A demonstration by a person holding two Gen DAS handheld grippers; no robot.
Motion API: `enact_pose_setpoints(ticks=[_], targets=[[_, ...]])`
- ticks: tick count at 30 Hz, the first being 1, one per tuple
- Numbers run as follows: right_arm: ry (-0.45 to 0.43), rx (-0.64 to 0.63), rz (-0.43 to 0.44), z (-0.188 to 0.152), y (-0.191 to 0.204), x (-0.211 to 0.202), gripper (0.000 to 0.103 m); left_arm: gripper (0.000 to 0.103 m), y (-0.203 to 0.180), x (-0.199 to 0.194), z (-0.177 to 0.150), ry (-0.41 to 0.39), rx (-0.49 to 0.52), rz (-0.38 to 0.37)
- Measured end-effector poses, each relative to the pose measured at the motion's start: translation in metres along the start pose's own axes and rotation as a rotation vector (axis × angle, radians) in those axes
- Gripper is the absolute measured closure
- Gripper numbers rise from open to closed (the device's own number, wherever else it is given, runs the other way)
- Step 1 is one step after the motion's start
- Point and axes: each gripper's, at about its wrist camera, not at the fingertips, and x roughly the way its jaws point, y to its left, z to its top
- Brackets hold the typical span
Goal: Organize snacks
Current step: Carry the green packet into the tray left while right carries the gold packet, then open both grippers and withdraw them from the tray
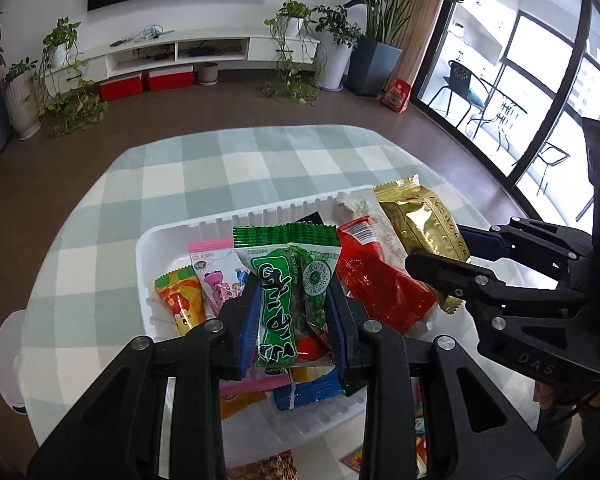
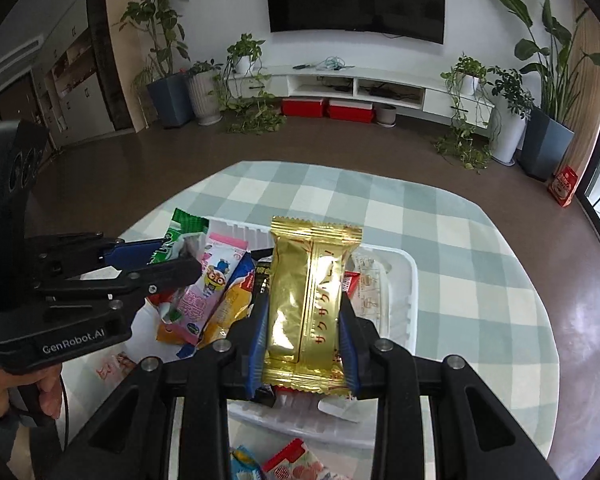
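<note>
My left gripper (image 1: 294, 312) is shut on a green snack packet (image 1: 288, 292), held above a white tray (image 1: 172, 236) full of snacks. In that tray lie a pink cartoon packet (image 1: 216, 276), an orange packet (image 1: 180, 300) and a red packet (image 1: 376, 280). My right gripper (image 2: 304, 320) is shut on a gold wrapped bar (image 2: 312, 300), also over the white tray (image 2: 404, 280). In the left wrist view the right gripper (image 1: 452, 268) enters from the right with the gold bar (image 1: 420, 224). In the right wrist view the left gripper (image 2: 172, 264) comes in from the left with the green packet (image 2: 178, 232).
The tray sits on a table with a green and white checked cloth (image 1: 240, 168). More loose packets (image 2: 288, 460) lie on the cloth near the front edge. A person's hand (image 2: 48, 396) holds the left gripper's handle. Brown floor, potted plants and a TV bench lie beyond.
</note>
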Motion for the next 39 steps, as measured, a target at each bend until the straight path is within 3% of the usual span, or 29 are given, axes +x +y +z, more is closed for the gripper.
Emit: enact_pose_setpoints(ticks=[10,30,36,39], targets=[[0.1,-0.031,-0.028,-0.004,0.001,0.064,0.069,0.075,0.006,0.06,-0.011,0.068,-0.005,0.011],[0.114,-0.052,-0.031,-0.02,0.001,0.081,0.069,0.074,0.011,0.072,-0.021,0.048,-0.014,0.019],[0.13,-0.062,-0.052,-0.017,0.002,0.078,0.068,0.064,0.014,0.069,-0.018,0.059,-0.023,0.03],[0.111,-0.078,-0.066,-0.017,0.003,0.072,0.06,0.056,0.017,0.061,-0.017,0.041,-0.033,0.04]])
